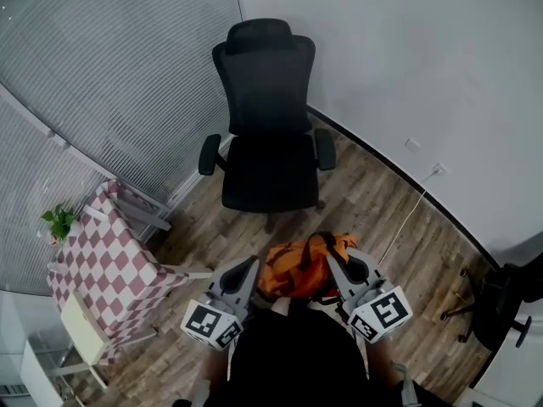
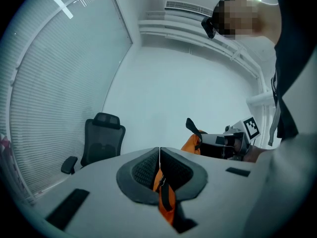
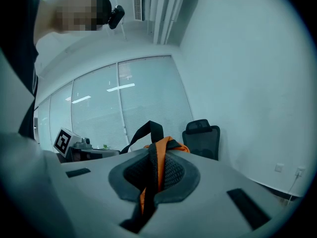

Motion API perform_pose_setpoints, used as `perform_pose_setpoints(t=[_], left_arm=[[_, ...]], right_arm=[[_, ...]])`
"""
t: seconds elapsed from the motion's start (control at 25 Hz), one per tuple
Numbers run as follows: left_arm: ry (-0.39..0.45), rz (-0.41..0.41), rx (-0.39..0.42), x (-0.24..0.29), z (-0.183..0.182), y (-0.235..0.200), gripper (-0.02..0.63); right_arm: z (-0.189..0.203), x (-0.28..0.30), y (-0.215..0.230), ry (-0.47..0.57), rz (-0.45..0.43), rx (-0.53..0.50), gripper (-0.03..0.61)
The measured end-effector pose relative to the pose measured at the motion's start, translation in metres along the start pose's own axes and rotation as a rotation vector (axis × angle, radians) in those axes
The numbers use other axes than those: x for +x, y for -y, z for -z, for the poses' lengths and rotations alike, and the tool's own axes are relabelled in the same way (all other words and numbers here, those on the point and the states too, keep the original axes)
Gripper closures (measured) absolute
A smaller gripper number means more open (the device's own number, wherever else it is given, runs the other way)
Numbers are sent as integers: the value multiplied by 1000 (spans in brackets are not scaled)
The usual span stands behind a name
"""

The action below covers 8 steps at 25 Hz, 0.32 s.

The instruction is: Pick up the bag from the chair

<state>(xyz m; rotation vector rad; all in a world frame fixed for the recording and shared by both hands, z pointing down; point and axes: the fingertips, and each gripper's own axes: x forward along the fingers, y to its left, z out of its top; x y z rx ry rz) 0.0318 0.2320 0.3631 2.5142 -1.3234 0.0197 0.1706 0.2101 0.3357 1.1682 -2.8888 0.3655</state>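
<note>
We hold the soft orange fabric bag (image 1: 299, 265) clear of the black office chair (image 1: 267, 134), left gripper (image 2: 159, 165) and right gripper (image 3: 154, 168) both clamped on its limp straps; it seems light, likely to sag.

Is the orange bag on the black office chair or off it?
Off. The orange fabric bag is held between the left gripper and right gripper, both shut on it; the black office chair stands bare beyond.
</note>
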Motion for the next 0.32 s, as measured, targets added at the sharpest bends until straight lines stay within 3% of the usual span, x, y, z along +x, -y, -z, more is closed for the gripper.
perform_pose_setpoints(t=[0.32], left_arm=[[-18,7,-12,4,6,-2,580]], right_arm=[[11,-2,-4,-20,0,3,554]])
